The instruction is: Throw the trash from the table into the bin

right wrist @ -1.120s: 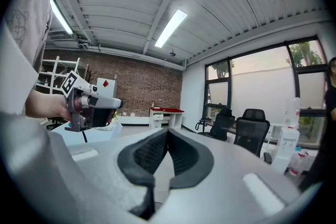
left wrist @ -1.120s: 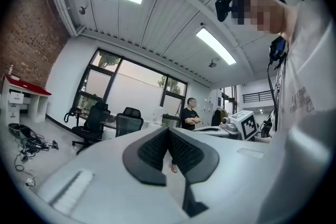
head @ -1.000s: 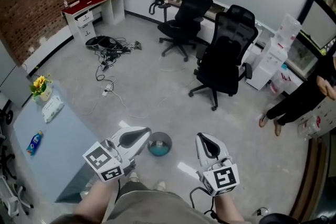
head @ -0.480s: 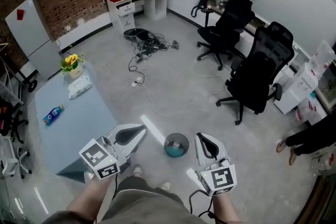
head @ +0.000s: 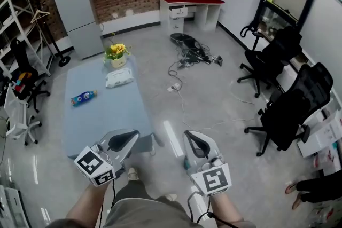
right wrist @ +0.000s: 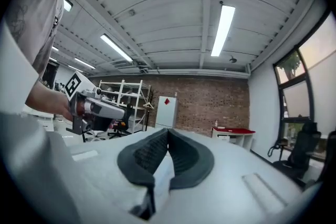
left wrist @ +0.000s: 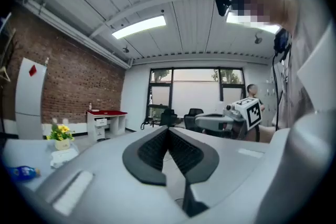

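Bottle (head: 84, 97) well beyond left claw (head: 131, 137)

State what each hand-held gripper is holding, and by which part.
Nothing: the left hand-held gripper and right hand-held gripper both have jaws shut together, empty.

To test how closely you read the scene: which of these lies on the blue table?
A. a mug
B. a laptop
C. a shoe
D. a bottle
D: a blue bottle lies on its side on the table, left of the wipes in the head view.
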